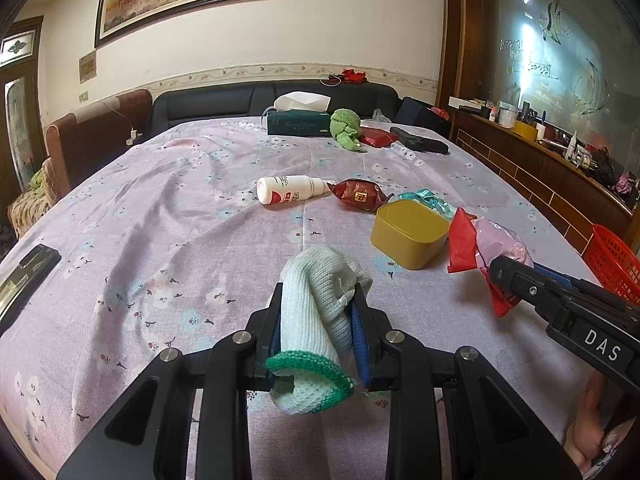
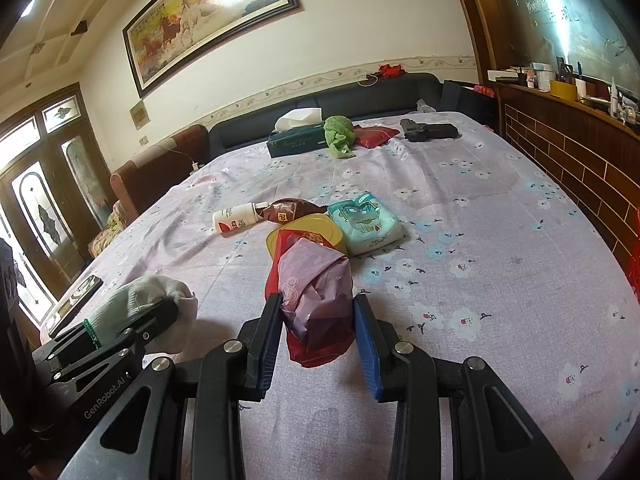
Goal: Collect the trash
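Observation:
My left gripper (image 1: 320, 296) is shut on a white knitted glove with a green cuff (image 1: 316, 312), held just above the flowered cloth. That glove (image 2: 148, 300) and left gripper (image 2: 160, 312) also show at the lower left of the right wrist view. My right gripper (image 2: 316, 304) is shut on a bundle of pink and red plastic bags (image 2: 316, 300). In the left wrist view the same bags (image 1: 476, 248) hang from the right gripper (image 1: 496, 268) at the right. Ahead lie a mustard tub (image 1: 410, 234), a brown snack packet (image 1: 360, 194), a white bottle (image 1: 288, 190) and a teal tissue pack (image 2: 366, 222).
A red basket (image 1: 614, 260) stands off the table's right edge. At the far end lie a green tissue box (image 1: 298, 122), a green cloth (image 1: 346, 128), a red pouch (image 1: 376, 136) and a black case (image 1: 420, 140). A dark flat device (image 1: 24, 276) rests at the left edge.

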`<state>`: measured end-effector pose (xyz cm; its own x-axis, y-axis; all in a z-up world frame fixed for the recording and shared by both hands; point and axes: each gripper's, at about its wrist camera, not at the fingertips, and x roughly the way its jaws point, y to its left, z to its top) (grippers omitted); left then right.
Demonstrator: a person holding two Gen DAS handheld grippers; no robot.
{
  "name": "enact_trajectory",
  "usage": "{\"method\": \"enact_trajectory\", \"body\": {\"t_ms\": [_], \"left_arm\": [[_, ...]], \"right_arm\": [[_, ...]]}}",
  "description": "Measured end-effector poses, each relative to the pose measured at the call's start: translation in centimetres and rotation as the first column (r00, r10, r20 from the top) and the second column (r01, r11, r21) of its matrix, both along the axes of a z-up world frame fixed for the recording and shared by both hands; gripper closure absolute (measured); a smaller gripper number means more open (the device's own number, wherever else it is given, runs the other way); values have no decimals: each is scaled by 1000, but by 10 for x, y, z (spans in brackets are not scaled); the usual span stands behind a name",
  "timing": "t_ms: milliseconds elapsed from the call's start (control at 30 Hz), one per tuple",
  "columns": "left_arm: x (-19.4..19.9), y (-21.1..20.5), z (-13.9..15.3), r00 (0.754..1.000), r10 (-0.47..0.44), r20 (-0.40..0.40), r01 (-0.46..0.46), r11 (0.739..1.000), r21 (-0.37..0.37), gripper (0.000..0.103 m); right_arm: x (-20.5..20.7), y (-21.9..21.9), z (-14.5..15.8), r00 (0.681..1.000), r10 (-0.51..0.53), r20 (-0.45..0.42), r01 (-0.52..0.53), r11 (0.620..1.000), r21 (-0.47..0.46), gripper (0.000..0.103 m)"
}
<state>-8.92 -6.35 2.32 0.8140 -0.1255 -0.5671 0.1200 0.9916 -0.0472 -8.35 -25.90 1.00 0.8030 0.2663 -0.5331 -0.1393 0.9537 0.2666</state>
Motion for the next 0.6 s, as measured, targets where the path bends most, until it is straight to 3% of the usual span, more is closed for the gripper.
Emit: {"method": "enact_trajectory", "body": {"t_ms": [600], "left_arm": [[1, 0, -2, 1000, 3, -8, -3, 1000, 6, 76]], "right_arm": [[-1, -6, 3, 1000, -22, -17, 22, 1000, -3, 64]]}}
